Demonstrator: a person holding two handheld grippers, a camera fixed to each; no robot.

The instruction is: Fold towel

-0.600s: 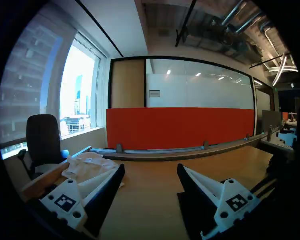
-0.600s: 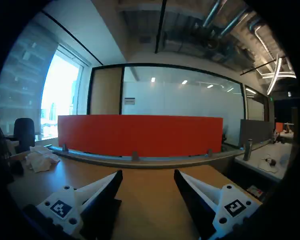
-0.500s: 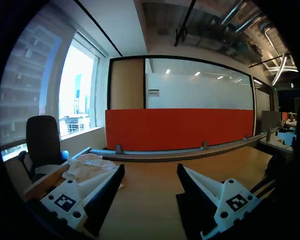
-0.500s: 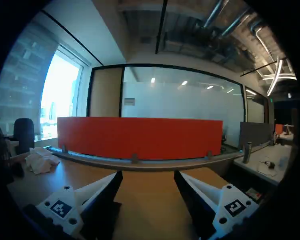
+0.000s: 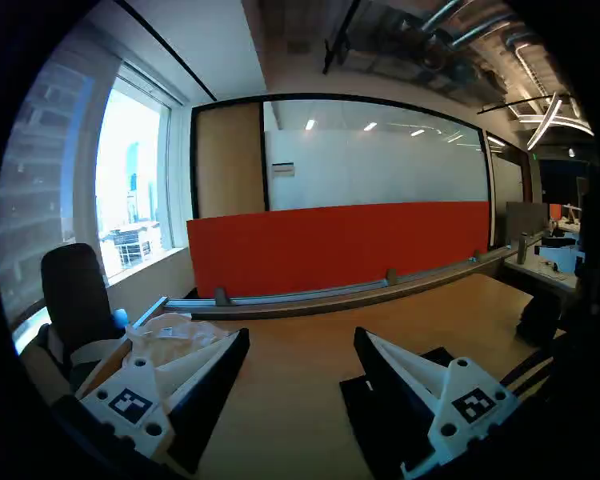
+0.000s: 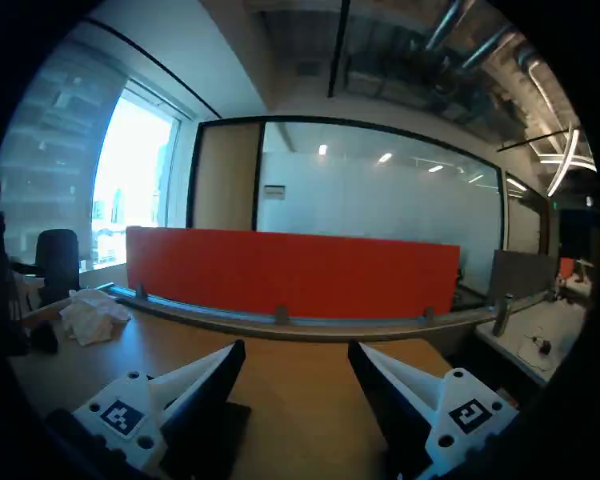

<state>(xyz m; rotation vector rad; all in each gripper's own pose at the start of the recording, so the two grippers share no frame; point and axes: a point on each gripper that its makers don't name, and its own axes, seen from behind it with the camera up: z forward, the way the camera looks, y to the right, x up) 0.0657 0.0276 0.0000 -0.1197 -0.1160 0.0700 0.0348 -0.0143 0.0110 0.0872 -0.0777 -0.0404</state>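
Left gripper (image 5: 300, 352) rolls and swings slightly right. The red partition (image 5: 340, 244) ahead of it now slopes, right end higher, and sits further left. The towel (image 5: 172, 330) is tucked lower behind the gripper's left finger, more of it hidden. A dark object (image 5: 540, 316) off the right finger shows more fully.

Right gripper (image 6: 296, 360) swings slightly left. The partition (image 6: 292, 272) and towel (image 6: 92, 316) shift rightward.

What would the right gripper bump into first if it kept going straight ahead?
Probably the orange divider at the far edge of the desk, though depth is unclear. The right gripper points across the wood toward it; the towel lies off to its left.
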